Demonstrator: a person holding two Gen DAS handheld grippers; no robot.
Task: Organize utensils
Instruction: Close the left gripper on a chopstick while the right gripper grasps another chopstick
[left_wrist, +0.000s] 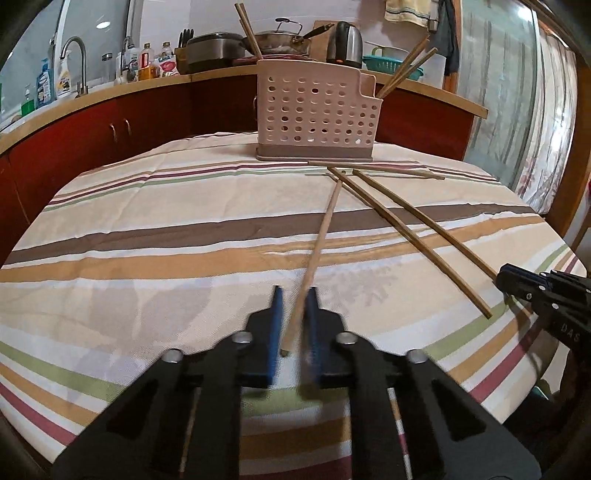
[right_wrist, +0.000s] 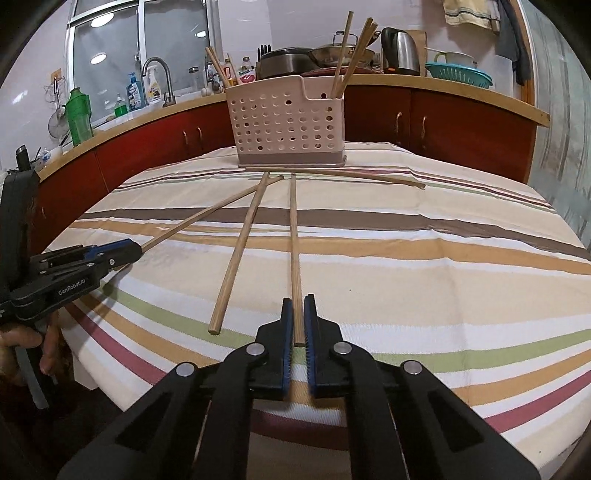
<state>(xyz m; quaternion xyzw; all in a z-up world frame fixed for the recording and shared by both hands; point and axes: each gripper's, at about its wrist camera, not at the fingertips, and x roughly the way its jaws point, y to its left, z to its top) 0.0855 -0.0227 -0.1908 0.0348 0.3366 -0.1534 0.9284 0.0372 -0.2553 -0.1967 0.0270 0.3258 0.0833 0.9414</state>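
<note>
While your left gripper (left_wrist: 295, 291) pinches the near end of one slim, round wooden chopstick (left_wrist: 321, 236), your right gripper (right_wrist: 298, 297) is clamped on another (right_wrist: 293, 240). A third (right_wrist: 240, 251) lies loose between them on the striped tablecloth (right_wrist: 406, 258), the perforated pink plastic holder (right_wrist: 286, 122) beyond.

A perforated utensil holder (right_wrist: 286, 123) stands at the table's (right_wrist: 424, 266) far edge, chopsticks upright inside (right_wrist: 351, 62); four loose chopsticks (right_wrist: 236, 254) lie before it, a kitchen counter (right_wrist: 461, 88) behind.
</note>
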